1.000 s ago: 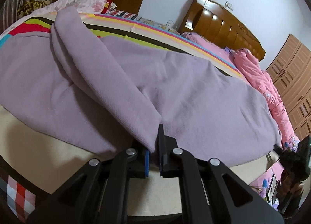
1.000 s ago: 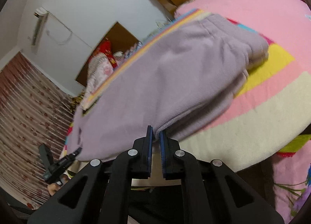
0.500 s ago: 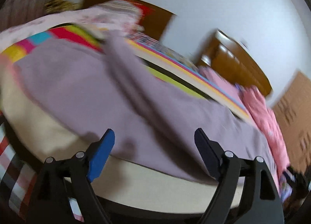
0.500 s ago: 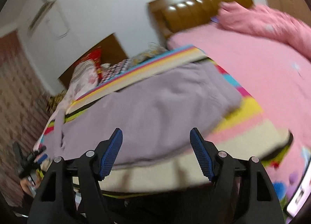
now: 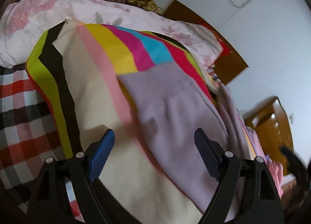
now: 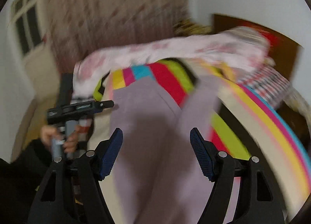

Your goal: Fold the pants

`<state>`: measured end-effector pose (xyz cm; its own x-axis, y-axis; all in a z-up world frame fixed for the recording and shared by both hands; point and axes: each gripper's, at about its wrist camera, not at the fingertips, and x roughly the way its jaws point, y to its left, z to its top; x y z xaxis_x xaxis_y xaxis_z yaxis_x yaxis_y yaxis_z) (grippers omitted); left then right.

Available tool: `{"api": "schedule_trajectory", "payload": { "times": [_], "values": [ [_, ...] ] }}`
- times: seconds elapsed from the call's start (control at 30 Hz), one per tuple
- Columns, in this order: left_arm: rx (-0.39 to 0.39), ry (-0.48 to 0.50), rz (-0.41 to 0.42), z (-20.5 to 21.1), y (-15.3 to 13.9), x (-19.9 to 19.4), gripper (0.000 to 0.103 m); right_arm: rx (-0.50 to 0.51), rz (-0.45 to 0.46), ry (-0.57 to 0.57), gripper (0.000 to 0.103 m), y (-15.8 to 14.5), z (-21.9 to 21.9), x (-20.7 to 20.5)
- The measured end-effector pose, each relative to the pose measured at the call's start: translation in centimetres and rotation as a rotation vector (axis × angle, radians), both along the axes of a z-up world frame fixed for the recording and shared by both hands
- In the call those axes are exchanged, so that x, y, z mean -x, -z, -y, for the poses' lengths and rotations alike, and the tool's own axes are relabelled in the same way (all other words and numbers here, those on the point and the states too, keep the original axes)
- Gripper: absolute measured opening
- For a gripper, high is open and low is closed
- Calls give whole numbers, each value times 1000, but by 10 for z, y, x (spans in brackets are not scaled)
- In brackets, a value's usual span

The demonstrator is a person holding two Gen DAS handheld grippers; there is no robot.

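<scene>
Lilac pants (image 5: pixel 175 111) lie flat on a bed with a rainbow-striped cover (image 5: pixel 124 49). In the left wrist view the ribbed end of the pants is at centre, and my left gripper (image 5: pixel 154 142) hovers open above its near edge with nothing between the fingers. In the right wrist view the pants (image 6: pixel 147 119) stretch away with two legs splitting toward the far side. My right gripper (image 6: pixel 156 144) is open above them, its blue pads clear of the cloth. The left tool (image 6: pixel 77 107) shows at left in a person's hand (image 6: pixel 56 138).
A pink floral quilt (image 5: pixel 77 8) and pillows are heaped at the far end of the bed. A red-checked sheet (image 5: pixel 21 119) hangs at the left side. A wooden headboard (image 5: pixel 272 127) of a second bed, a patterned curtain (image 6: pixel 108 16) and white walls surround the beds.
Both grippers were shut on the pants' edge a second ago; both have let go and opened. Both cameras have swung toward the curtain end of the bed, and the pants now lie released.
</scene>
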<state>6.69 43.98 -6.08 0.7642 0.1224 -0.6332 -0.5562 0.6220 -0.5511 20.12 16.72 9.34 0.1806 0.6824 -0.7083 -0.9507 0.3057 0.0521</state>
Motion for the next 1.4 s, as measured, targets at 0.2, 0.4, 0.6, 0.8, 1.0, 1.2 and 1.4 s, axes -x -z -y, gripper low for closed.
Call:
{"api": "schedule_trajectory", "payload": {
  "times": [0.2, 0.4, 0.6, 0.8, 1.0, 1.2, 1.4],
  "values": [
    [-8, 10, -48, -33, 3, -29, 75, 137, -33, -123, 63, 38, -142, -63],
    [-46, 16, -103, -47, 7, -49, 56, 257, -87, -227, 46, 76, -196, -66],
    [-181, 25, -73, -37, -16, -37, 7, 141, -32, -233, 14, 51, -188, -58],
    [-225, -33, -87, -43, -23, -46, 5, 195, -27, -179, 14, 73, -211, -65],
    [-245, -58, -209, -42, -3, -50, 46, 172, -111, -108, 44, 69, -196, -82],
    [-309, -181, -152, -26, -42, -7, 84, -3, -65, 86, 86, 2, -99, -125],
    [-161, 167, -39, 29, -31, -33, 88, 123, -38, 154, 66, 25, -49, -118]
  ]
}}
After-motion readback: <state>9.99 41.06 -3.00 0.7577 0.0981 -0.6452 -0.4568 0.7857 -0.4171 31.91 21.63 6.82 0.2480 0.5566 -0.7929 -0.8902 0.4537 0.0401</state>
